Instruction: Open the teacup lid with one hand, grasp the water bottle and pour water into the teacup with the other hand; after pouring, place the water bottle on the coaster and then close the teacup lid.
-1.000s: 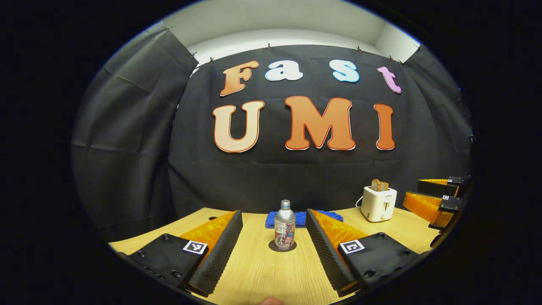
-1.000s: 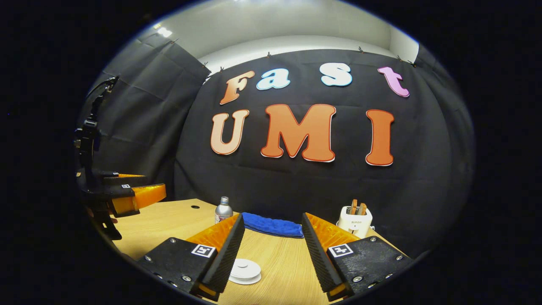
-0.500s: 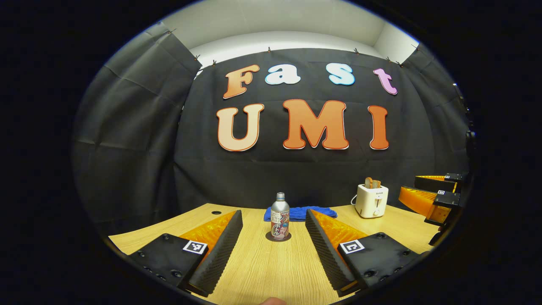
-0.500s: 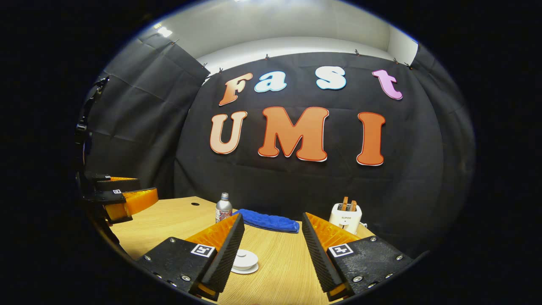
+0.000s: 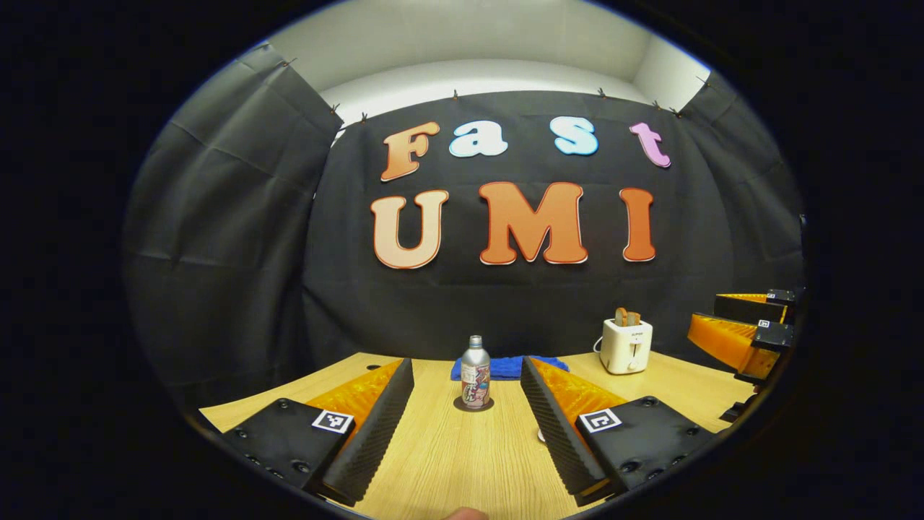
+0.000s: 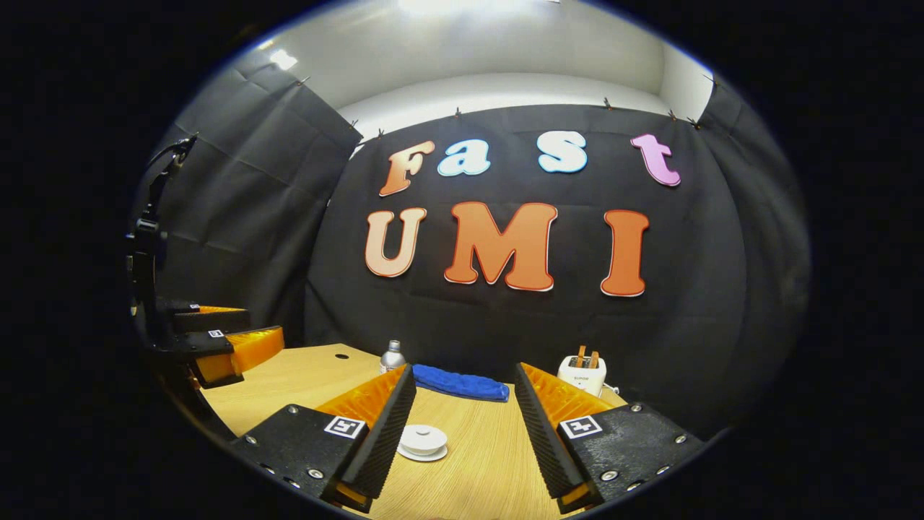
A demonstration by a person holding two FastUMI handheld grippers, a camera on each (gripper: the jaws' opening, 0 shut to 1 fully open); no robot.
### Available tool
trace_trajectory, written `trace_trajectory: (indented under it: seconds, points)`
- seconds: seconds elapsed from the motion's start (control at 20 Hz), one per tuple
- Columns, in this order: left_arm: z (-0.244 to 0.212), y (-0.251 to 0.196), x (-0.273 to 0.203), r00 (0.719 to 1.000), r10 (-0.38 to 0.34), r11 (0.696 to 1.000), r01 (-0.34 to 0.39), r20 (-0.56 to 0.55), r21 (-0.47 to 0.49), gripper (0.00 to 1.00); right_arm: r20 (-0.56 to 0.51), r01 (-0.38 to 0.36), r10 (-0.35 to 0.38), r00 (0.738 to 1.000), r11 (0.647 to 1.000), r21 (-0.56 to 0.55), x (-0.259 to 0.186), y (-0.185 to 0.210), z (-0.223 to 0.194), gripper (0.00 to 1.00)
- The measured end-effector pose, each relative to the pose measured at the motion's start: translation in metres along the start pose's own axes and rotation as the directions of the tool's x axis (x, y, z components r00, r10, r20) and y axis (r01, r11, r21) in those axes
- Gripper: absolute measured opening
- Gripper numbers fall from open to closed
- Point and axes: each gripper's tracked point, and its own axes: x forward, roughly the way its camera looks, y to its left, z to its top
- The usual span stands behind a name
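We see the water bottle [image 5: 475, 372] standing upright on the dark round coaster [image 5: 473, 405], out on the wooden table [image 5: 447, 462], framed in the gap ahead of the left gripper [image 5: 467, 375]. That gripper's fingers are spread wide with nothing between them, and the bottle stands well beyond their tips. Just behind the bottle lies a folded blue cloth [image 5: 509, 367], and further right a white toaster [image 5: 626, 345] with slices poking out of its top. At the far right edge of the left gripper view we catch the right gripper [image 5: 743, 328], held above the table's edge.

In the right gripper view the white teacup [image 6: 423, 441] sits on its saucer with the lid on, close to the inner side of one finger of the right gripper [image 6: 463, 382], whose fingers are also wide apart and grip nothing. Past them we see the bottle's silver top [image 6: 393, 357] peeking over a fingertip, the blue cloth [image 6: 462, 383] beside it, and the toaster [image 6: 583, 374] near the wall. Off to the left hangs the left gripper [image 6: 238, 336], above the table's near corner.
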Motion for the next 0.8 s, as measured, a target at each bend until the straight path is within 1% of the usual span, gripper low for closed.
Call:
trace_trajectory:
  seconds: [0.05,0.1,0.15,0.2,0.3,0.35,0.4,0.45,0.5,0.55,0.6,0.65,0.75,0.8]
  points:
    - [0.005,0.001,-0.002,1.0,0.004,1.0,-0.004,0.013,0.008,0.98,0.01,-0.003,0.003,1.0,1.0,-0.006,-0.001,0.002,0.002,0.83]
    - [0.007,0.0,-0.002,1.0,0.004,1.0,-0.004,0.023,0.013,1.0,0.019,-0.005,0.005,1.0,1.0,-0.009,-0.003,0.003,0.004,0.83]
    - [0.008,-0.003,-0.004,1.0,0.002,1.0,-0.003,0.029,0.016,0.98,0.02,-0.004,0.005,1.0,1.0,-0.009,-0.004,0.003,0.004,0.83]
    - [0.01,-0.004,-0.005,0.999,0.002,1.0,-0.002,0.035,0.015,1.0,0.021,-0.004,0.004,1.0,1.0,-0.008,-0.004,0.002,0.003,0.83]
    - [0.011,-0.005,-0.008,0.999,0.001,1.0,-0.001,0.04,0.01,1.0,0.019,-0.002,0.002,1.0,1.0,-0.005,-0.006,0.0,0.005,0.83]
    - [0.013,-0.003,-0.007,0.999,0.006,1.0,-0.006,0.045,0.008,0.98,0.021,0.001,-0.001,1.0,1.0,-0.006,-0.007,-0.003,0.006,0.83]
    - [0.015,0.0,-0.007,0.998,0.017,1.0,-0.018,0.057,0.012,1.0,0.023,0.007,-0.007,1.0,1.0,-0.005,-0.008,-0.007,0.007,0.83]
    - [0.016,0.004,-0.006,0.997,0.029,0.999,-0.03,0.072,0.015,0.98,0.026,0.011,-0.011,1.0,1.0,-0.003,-0.01,-0.009,0.007,0.83]
    - [0.015,0.007,-0.006,0.997,0.035,0.999,-0.036,0.073,0.011,0.98,0.033,0.013,-0.013,0.999,1.0,0.0,-0.012,-0.011,0.008,0.83]
    - [0.011,0.006,-0.008,0.997,0.033,0.999,-0.033,0.075,-0.004,1.0,0.045,0.01,-0.01,0.999,1.0,0.004,-0.013,-0.012,0.009,0.83]
    - [0.008,0.004,-0.007,0.997,0.026,1.0,-0.025,0.069,-0.011,1.0,0.047,0.01,-0.01,0.999,1.0,0.005,-0.013,-0.012,0.009,0.83]
    - [0.005,0.006,-0.007,0.998,0.03,1.0,-0.03,0.059,-0.003,0.98,0.045,0.011,-0.011,0.999,1.0,0.003,-0.014,-0.014,0.007,0.83]
    - [0.002,0.013,-0.004,0.997,0.05,0.998,-0.051,0.054,0.02,1.0,0.041,0.016,-0.016,0.999,1.0,0.002,-0.012,-0.015,0.005,0.83]
    - [0.005,0.009,-0.004,0.997,0.046,0.999,-0.047,0.061,0.009,0.98,0.038,0.015,-0.015,0.999,1.0,0.004,-0.011,-0.014,0.004,0.83]
